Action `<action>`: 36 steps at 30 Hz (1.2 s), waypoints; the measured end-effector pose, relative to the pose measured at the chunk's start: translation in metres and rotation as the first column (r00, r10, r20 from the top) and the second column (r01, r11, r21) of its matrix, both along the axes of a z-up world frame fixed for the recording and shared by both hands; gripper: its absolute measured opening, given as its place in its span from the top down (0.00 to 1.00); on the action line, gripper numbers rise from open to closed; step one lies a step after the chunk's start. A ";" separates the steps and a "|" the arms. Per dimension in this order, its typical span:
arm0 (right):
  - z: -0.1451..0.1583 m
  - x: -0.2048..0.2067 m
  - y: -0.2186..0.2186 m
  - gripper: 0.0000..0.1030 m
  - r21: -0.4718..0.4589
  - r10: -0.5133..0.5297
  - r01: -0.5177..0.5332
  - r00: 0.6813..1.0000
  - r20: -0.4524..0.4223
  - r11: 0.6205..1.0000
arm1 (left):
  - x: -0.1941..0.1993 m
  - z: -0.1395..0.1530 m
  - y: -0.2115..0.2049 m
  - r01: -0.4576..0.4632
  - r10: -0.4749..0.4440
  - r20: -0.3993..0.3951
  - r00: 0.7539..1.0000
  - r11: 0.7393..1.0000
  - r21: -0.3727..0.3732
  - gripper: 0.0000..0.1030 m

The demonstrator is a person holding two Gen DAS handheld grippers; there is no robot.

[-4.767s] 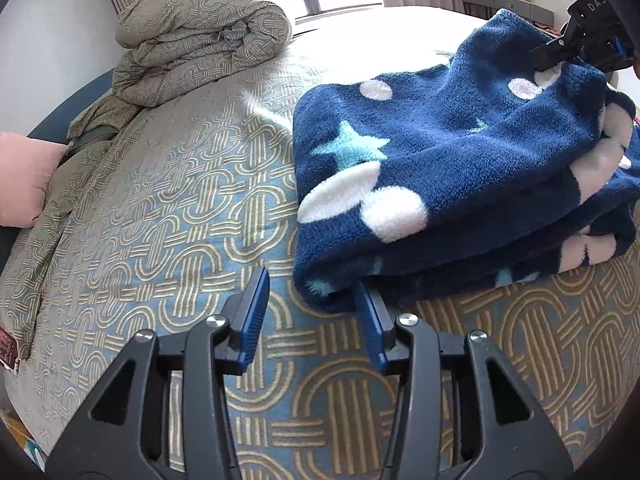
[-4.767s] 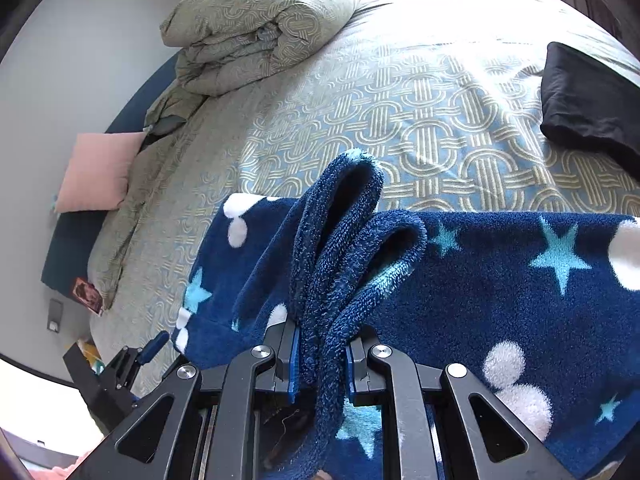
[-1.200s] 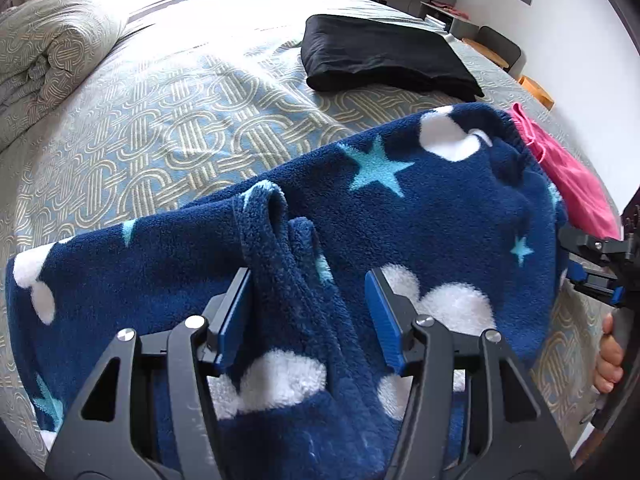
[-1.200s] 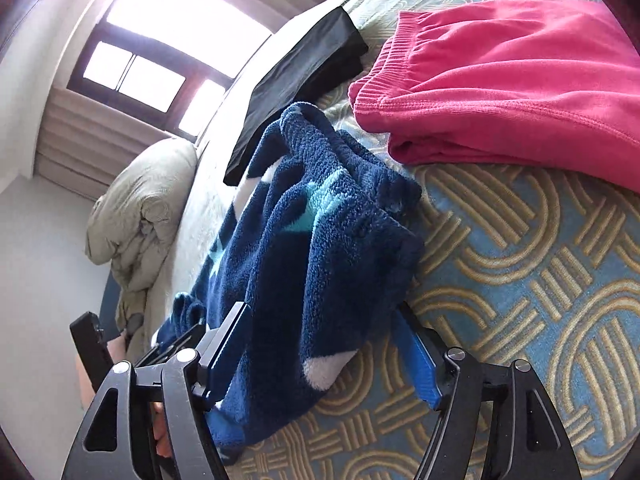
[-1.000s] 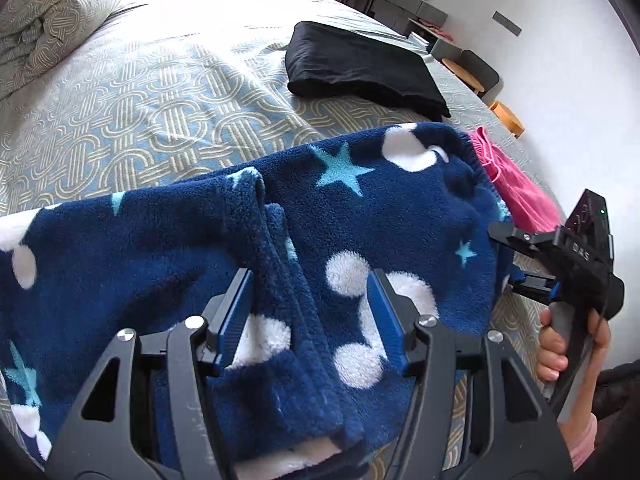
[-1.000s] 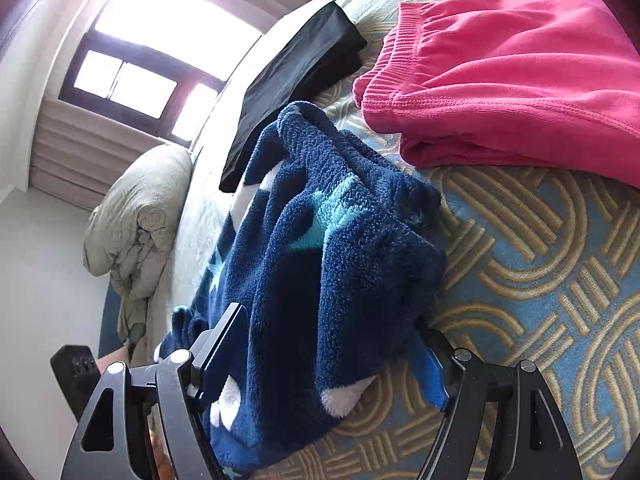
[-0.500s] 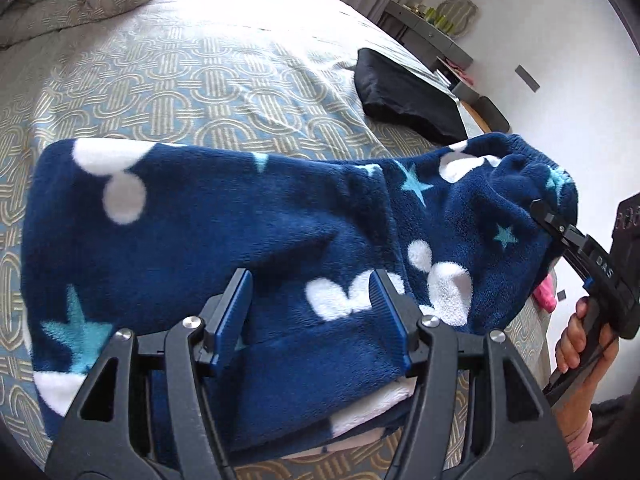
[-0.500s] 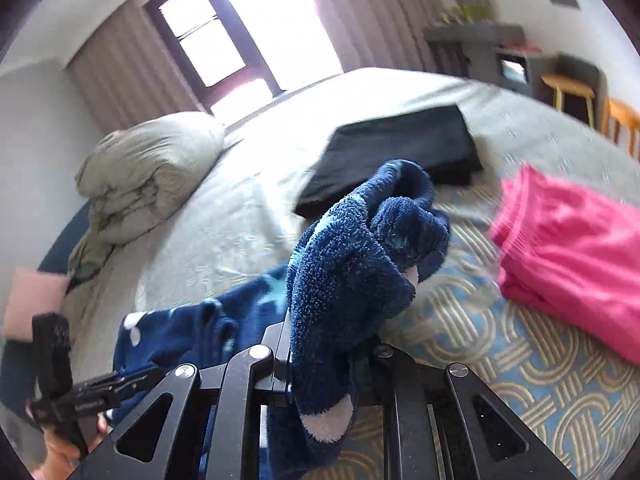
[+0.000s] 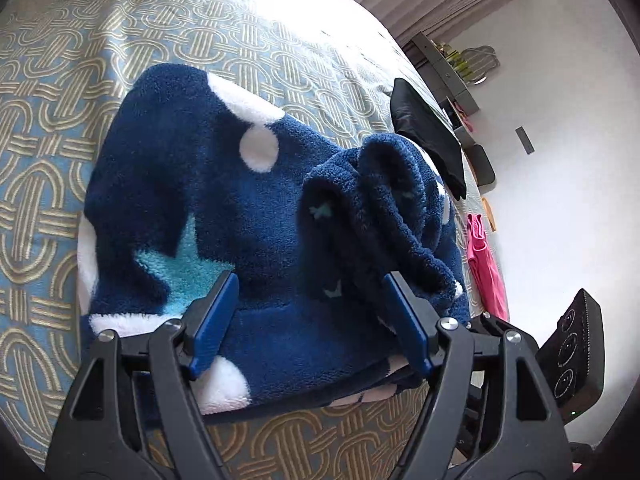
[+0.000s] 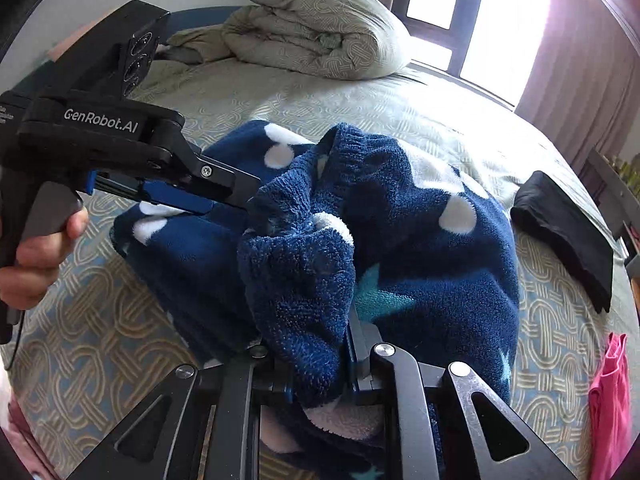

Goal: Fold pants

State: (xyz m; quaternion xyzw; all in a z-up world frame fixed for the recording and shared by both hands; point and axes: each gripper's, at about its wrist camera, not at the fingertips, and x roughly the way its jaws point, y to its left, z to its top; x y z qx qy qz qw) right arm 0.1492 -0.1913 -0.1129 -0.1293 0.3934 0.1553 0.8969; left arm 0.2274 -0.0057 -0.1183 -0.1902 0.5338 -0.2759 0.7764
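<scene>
The navy fleece pants [image 9: 208, 200] with white dots and teal stars lie folded in a thick pile on the patterned bed. My left gripper [image 9: 308, 320] is open, its blue pads straddling the near edge of the pile; it also shows in the right wrist view [image 10: 224, 200], reaching into the fabric. My right gripper [image 10: 316, 364] is shut on a bunched end of the pants [image 10: 300, 280], lifted over the pile. That bunched end shows in the left wrist view [image 9: 380, 200].
A folded black garment [image 10: 560, 232] lies on the bed to the right, and folded pink pants [image 10: 608, 400] near the bed's edge. A rolled beige duvet [image 10: 320, 28] sits at the head. The bed's near edge runs just below the pile [image 9: 320, 440].
My right gripper has carried the gripped end over the pile toward the left gripper. The left gripper has swung round to the pile's near edge and stays open.
</scene>
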 end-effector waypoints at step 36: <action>0.041 -0.049 -0.073 0.36 0.200 -0.101 0.083 0.992 0.080 0.976 | 0.010 0.054 -0.099 0.118 -0.128 0.123 0.984 0.989 0.087 0.67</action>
